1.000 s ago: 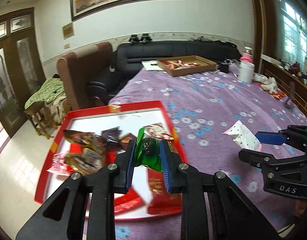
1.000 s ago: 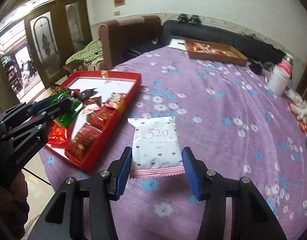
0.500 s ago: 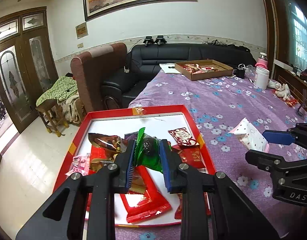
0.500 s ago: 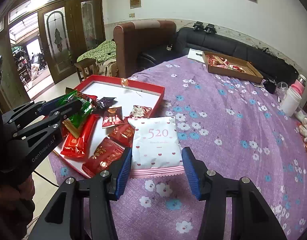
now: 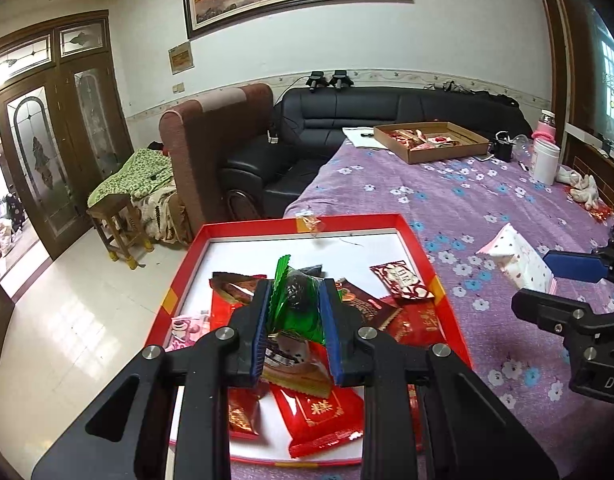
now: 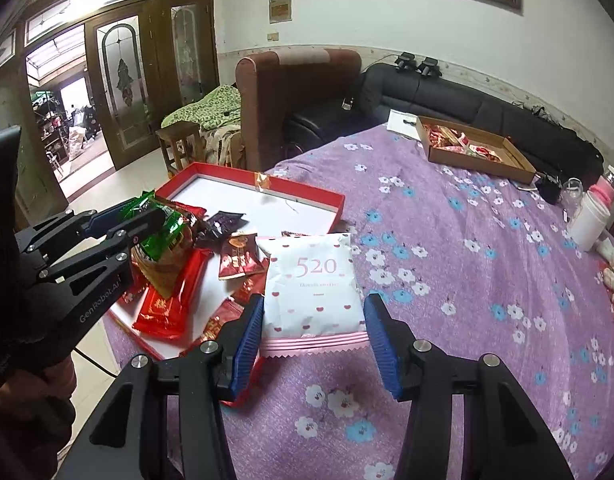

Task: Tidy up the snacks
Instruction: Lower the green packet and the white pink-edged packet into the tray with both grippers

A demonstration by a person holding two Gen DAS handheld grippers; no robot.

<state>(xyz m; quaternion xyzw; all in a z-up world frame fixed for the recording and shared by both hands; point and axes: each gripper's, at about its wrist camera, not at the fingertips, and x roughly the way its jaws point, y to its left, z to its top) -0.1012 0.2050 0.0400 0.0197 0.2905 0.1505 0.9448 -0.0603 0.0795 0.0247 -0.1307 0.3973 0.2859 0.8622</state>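
My left gripper [image 5: 295,292] is shut on a green-wrapped snack [image 5: 297,304] and holds it above the red tray [image 5: 303,222], which lies at the table's left edge with several red and brown snack packets in it. My right gripper [image 6: 313,320] is shut on a white packet [image 6: 311,280] printed "520" with small hearts, its pads pressing on the packet's two sides. The packet hangs over the tray's right rim [image 6: 307,196]. In the right wrist view the left gripper [image 6: 147,216] and its green snack [image 6: 163,236] are at the left. In the left wrist view the right gripper [image 5: 547,286] and white packet [image 5: 515,260] are at the right.
A purple floral cloth [image 6: 447,264] covers the table. A cardboard box of snacks [image 6: 475,152] sits at the far end, with a white jar [image 6: 589,220] at the right. A black sofa [image 5: 387,108], a brown armchair [image 5: 215,140] and a wooden stool [image 5: 115,220] stand beyond the table.
Both grippers have moved across the table with their loads. The white packet has gone from over the cloth to over the tray's right rim; the green snack has stayed above the tray.
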